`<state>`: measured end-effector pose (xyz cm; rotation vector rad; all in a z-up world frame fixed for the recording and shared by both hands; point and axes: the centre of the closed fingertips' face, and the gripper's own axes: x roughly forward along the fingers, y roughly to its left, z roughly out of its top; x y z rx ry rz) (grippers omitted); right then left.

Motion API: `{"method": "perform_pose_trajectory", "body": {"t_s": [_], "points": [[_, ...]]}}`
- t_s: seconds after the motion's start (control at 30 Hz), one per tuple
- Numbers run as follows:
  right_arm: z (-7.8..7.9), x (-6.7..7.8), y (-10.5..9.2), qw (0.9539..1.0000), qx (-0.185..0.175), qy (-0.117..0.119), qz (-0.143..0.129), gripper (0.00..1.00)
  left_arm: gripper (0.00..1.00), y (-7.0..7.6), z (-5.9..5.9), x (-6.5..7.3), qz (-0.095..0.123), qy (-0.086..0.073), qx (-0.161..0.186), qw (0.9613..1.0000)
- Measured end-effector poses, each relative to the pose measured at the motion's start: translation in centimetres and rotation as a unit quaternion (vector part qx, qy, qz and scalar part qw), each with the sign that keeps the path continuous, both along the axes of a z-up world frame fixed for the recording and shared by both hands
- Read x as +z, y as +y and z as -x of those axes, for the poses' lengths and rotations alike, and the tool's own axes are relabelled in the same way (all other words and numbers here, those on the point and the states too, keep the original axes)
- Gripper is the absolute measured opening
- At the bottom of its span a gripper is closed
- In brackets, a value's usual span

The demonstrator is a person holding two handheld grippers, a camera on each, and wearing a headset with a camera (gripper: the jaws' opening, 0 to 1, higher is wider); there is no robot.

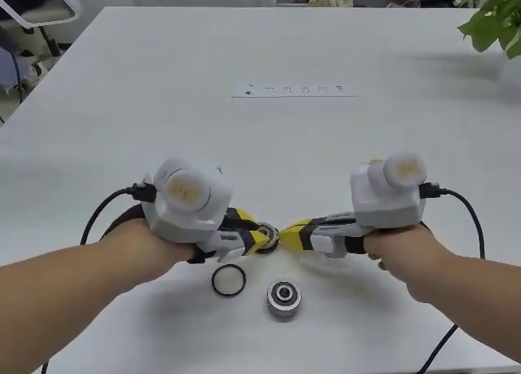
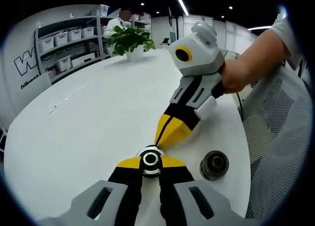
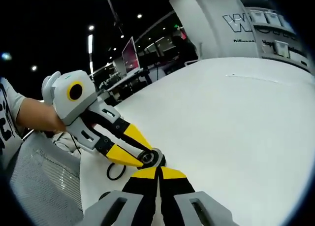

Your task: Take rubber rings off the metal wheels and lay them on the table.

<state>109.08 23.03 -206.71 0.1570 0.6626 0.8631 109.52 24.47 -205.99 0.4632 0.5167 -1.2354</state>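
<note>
**A:** What is the left tool (image 1: 257, 240) doing?

**B:** Its yellow-tipped jaws are clamped on a metal wheel (image 2: 150, 158), one jaw on each side. They hold it just above the worktop (image 1: 163, 105), close to the near edge and about midway along it.

**A:** And the right tool (image 3: 158, 172)?

**B:** It comes in from the opposite side, so the two tools meet nose to nose. Its jaws are pressed together with no gap I can see, and their tips touch the rim of the clamped wheel. Whether they pinch a ring there I cannot tell, as the spot is too small.

**A:** Is any ring lying loose?

**B:** Yes, one. A thin black rubber ring (image 1: 213, 280) lies flat on the worktop, nearer the near edge than the left tool's jaws.

**A:** Anything beside it?

**B:** A second wheel (image 1: 283, 297) rests on its flat face next to that ring, on the side towards the right edge. The two are near each other but not touching. It is the thing closest to the near edge and sits apart from both tools.

**A:** Does that second wheel carry a ring?

**B:** I cannot tell from these views.

**A:** Who holds the tools?

**B:** A left hand (image 1: 155, 248) and a right hand (image 1: 407, 256) each grip a handle. Black cables (image 1: 98, 215) run from the tools back towards the near edge.

**A:** What else is on the worktop?

**B:** A white paper strip (image 1: 293, 90) lies well away, towards the far edge. The green leaves of a plant (image 1: 488, 19) show at the far right corner.
</note>
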Motion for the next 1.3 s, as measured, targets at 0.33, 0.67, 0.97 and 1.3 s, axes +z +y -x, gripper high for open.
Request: {"method": "perform_pose_trajectory", "body": {"t_s": [0.33, 0.67, 0.97, 1.3], "points": [[0.0, 0.3, 0.2, 0.9998, -0.01, 0.006, -0.014, 0.0, 0.07, 0.0, 0.0, 0.0, -0.003, -0.001, 0.003, 1.0], [0.5, 0.9, 0.9, 0.9999, -0.006, 0.0, -0.009, 0.0, 0.07, -0.1, 0.0, 0.0, -0.003, -0.003, 0.01, 0.9999], [0.5, 1.2, 1.3, 0.9999, 0.009, -0.009, -0.004, 0.0, 0.07, 0.0, 0.0, 0.0, -0.003, -0.005, 0.015, 0.9999], [0.3, 1.3, 1.7, 0.9996, 0.02, -0.016, -0.014, 0.0, 0.07, 0.0, 0.1, 0.1, 0.001, -0.007, 0.015, 0.9999]]}}
